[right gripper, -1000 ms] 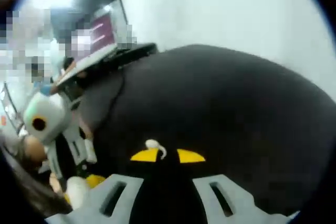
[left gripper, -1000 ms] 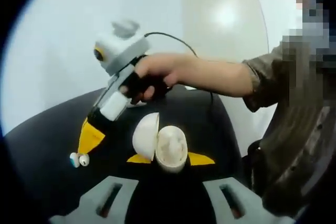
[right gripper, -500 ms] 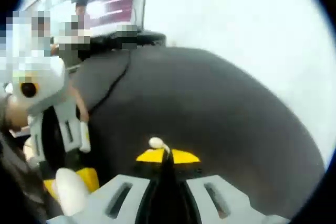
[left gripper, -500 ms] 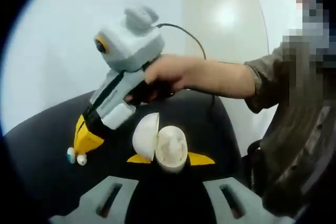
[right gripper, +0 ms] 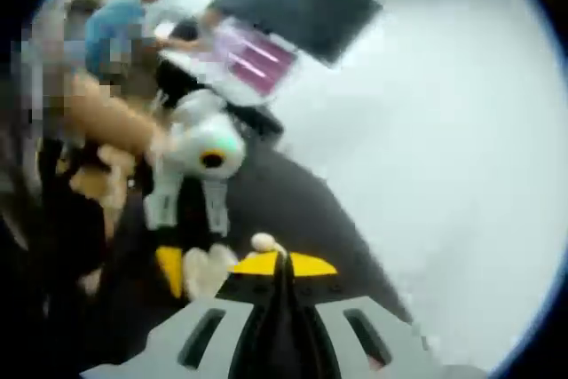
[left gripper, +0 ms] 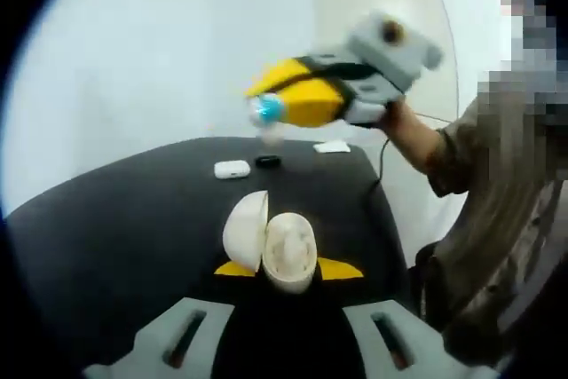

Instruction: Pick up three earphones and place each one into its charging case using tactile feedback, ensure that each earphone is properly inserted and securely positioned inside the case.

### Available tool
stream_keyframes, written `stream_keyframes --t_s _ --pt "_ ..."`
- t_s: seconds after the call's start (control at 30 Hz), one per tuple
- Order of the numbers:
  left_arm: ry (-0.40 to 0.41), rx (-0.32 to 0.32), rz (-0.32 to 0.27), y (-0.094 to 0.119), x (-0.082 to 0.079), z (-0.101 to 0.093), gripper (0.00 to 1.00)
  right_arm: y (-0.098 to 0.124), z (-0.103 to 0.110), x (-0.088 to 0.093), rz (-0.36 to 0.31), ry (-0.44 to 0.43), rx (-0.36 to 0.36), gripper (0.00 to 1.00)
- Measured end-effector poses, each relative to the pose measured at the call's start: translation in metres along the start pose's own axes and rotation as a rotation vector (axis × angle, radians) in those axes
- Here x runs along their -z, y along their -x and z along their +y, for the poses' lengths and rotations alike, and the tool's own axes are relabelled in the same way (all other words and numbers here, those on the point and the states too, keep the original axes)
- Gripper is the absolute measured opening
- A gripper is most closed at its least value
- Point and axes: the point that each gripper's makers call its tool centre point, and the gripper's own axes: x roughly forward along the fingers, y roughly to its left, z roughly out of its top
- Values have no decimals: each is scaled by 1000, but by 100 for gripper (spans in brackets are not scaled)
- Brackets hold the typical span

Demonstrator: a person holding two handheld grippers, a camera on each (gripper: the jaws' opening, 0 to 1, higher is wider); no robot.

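My left gripper [left gripper: 286,269] is shut on an open white charging case [left gripper: 288,255], its lid [left gripper: 246,230] swung up to the left, low over the black table [left gripper: 115,228]. In the left gripper view my right gripper [left gripper: 266,106] hangs in the air above the table's far side, yellow jaws pointing left, with a blurred earphone [left gripper: 265,113] at their tips. In the right gripper view my right gripper [right gripper: 282,264] is shut on a small white earphone [right gripper: 264,243]. Beyond it the left gripper [right gripper: 189,274] holds the case [right gripper: 206,271].
At the far edge of the table lie a closed white case [left gripper: 232,169], a small black object [left gripper: 267,161] and a flat white item [left gripper: 333,146]. A person's sleeve [left gripper: 497,219] stands at the table's right. People and a monitor [right gripper: 297,11] are behind.
My right gripper has shut on the earphone, lifted it off the table and swung up and across above the far side. The left gripper and case have stayed put.
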Motion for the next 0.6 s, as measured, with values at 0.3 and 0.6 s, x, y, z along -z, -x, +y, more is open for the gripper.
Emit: stream_keyframes --t_s 0.3,0.6 --pt "-3 -7 1 -2 -1 -5 19 -8 32 17 93 293 -60 5" --pt "-5 -6 0 -5 -3 -11 19 -14 44 21 169 493 -83 6"
